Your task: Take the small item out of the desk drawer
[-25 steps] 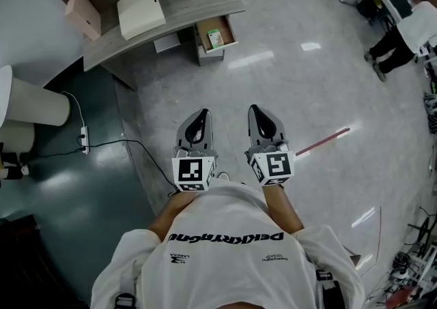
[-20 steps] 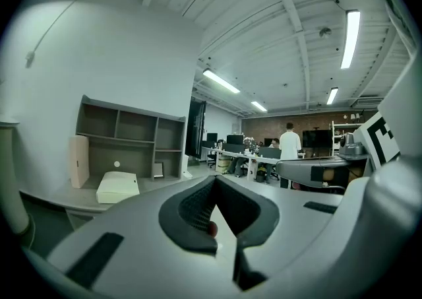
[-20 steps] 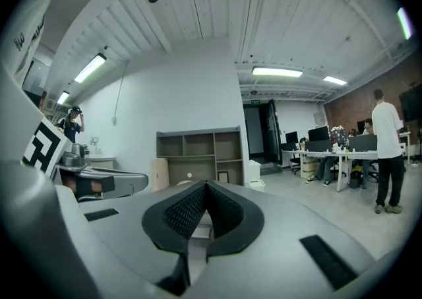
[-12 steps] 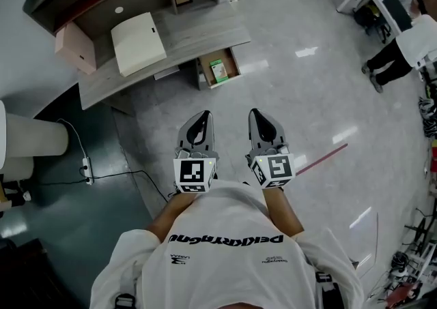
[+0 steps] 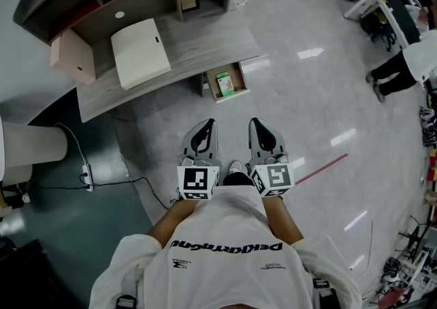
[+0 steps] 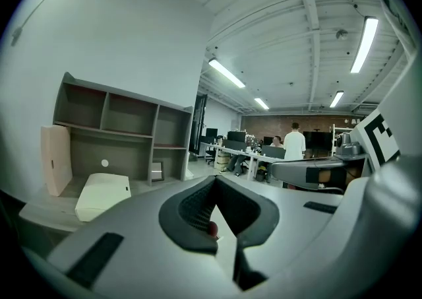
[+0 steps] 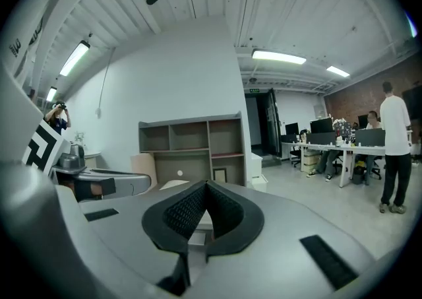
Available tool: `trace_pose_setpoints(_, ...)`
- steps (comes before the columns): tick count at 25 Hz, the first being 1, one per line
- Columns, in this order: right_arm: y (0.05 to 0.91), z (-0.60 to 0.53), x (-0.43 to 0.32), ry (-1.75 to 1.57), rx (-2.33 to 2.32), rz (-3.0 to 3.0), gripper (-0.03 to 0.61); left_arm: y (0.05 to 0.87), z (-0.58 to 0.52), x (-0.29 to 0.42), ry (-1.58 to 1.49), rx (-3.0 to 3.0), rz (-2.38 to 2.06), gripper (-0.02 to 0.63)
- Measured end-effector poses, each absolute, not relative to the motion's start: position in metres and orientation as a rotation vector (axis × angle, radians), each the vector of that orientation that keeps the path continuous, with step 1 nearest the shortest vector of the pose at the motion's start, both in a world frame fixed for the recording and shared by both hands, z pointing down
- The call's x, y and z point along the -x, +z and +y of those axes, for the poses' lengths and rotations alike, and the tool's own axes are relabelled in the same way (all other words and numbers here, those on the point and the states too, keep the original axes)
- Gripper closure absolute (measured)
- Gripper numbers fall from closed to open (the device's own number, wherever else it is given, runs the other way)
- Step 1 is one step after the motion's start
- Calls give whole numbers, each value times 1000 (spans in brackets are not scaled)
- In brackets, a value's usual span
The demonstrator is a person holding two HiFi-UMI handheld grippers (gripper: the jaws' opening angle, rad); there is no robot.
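Note:
The grey desk [image 5: 198,45] stands ahead of me, with its drawer [image 5: 240,89] pulled open on the floor side. Inside the drawer lies a small green item [image 5: 224,83]. My left gripper [image 5: 207,125] and right gripper [image 5: 255,124] are held side by side in front of my body, short of the drawer and above the floor. Both have their jaws shut with nothing between them. In the left gripper view the gripper [image 6: 214,180] faces the desk's shelf unit [image 6: 125,132]; the right gripper [image 7: 205,185] points the same way.
A white box [image 5: 140,52] and a pink box [image 5: 68,55] sit on the desk top. A power strip [image 5: 87,178] with its cable lies on the dark floor at left, beside a white round base [image 5: 27,144]. A person [image 5: 403,69] stands far right by other desks.
The desk and open drawer have come nearer and lower in the head view. Both grippers stay side by side and shut.

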State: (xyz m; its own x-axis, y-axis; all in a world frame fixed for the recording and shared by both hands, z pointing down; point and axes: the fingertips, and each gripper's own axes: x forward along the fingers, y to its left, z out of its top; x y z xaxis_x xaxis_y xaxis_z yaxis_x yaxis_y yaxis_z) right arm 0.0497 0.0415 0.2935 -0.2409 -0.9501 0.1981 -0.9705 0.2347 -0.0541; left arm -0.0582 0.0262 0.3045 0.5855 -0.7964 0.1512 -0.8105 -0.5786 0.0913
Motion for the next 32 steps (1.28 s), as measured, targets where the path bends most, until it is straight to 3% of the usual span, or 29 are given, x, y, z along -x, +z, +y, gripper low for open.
trace_pose_setpoints(14, 365, -52, -78, 395, -1689, -2375, 551, 370, -56, 23, 256, -2507, -1437, 598)
trace_pose_setpoints(32, 523, -139, -100, 615, -1502, -2272, 551, 500, -116, -21, 392, -2318, -1419, 598)
